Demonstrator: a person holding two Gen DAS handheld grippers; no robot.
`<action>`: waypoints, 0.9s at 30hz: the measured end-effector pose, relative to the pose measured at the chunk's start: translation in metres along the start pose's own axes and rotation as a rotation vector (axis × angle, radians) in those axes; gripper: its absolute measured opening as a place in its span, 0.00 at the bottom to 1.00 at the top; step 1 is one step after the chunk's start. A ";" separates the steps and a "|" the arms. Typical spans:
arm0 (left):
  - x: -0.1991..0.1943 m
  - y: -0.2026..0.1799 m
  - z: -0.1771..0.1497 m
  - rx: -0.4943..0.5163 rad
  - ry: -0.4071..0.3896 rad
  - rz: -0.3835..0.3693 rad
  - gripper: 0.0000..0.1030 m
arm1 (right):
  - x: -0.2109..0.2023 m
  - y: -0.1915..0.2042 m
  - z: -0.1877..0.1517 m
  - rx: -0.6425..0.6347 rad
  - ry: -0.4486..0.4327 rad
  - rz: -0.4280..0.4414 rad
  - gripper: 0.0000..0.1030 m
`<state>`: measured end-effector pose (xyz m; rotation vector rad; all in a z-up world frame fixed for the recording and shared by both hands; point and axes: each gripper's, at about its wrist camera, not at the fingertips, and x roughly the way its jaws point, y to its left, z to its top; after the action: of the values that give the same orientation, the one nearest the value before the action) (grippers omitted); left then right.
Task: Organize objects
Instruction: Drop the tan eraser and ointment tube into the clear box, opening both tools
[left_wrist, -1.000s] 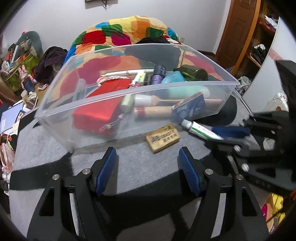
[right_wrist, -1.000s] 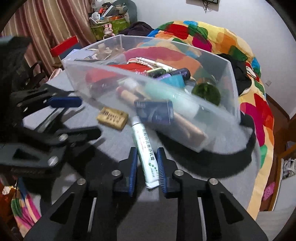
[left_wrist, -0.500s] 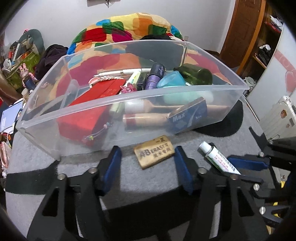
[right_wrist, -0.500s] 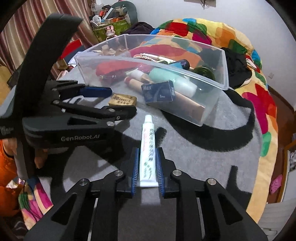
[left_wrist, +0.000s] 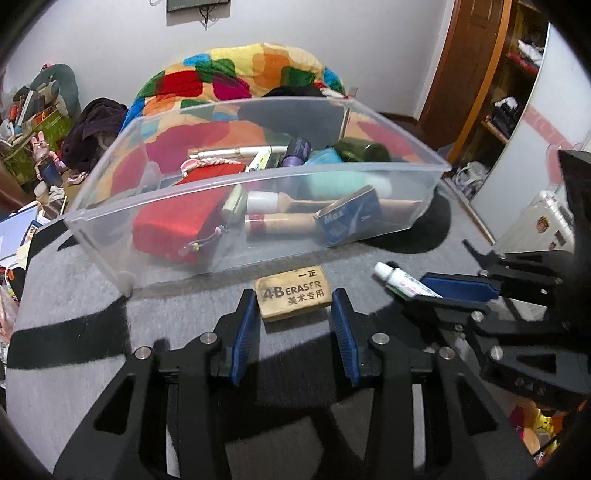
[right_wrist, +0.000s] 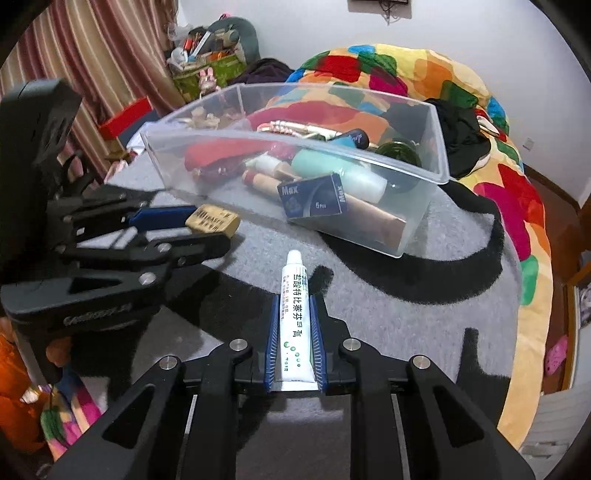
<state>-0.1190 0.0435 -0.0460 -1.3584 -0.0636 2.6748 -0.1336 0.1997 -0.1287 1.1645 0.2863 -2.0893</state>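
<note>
The right gripper (right_wrist: 294, 332) is clamped on a white ointment tube (right_wrist: 293, 314) — its blue pads press both sides of the tube's lower half, and the capped end points toward 12 o'clock, at the clear plastic bin (right_wrist: 424, 218). In the left wrist view the same tube (left_wrist: 400, 282) shows at 3 o'clock, sticking out of the right gripper (left_wrist: 443, 291). The left gripper (left_wrist: 293, 325) stands open, its two pads set on either side of a tan 4B eraser (left_wrist: 293, 293) that lies flat on the grey felt surface (left_wrist: 74, 295); whether the pads touch the eraser I cannot tell. The eraser sits just in front of the bin's near wall, at 12 o'clock from the left gripper. Inside the bin lie a red pouch (left_wrist: 173, 225), a blue Max box (left_wrist: 349, 219), a mint-green bottle (right_wrist: 340, 173) and a dark green jar (left_wrist: 360, 149) — all jumbled together.
</note>
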 end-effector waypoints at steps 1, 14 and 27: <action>-0.004 0.000 0.000 0.001 -0.006 -0.005 0.39 | -0.002 0.000 0.001 0.012 -0.009 0.005 0.15; -0.067 0.002 0.027 0.006 -0.195 -0.019 0.39 | -0.047 0.012 0.030 0.025 -0.167 0.007 0.15; -0.032 0.030 0.064 -0.041 -0.157 0.014 0.40 | -0.034 0.002 0.081 0.097 -0.216 -0.040 0.15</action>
<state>-0.1553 0.0106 0.0143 -1.1612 -0.1265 2.8012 -0.1731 0.1740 -0.0545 0.9840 0.1086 -2.2635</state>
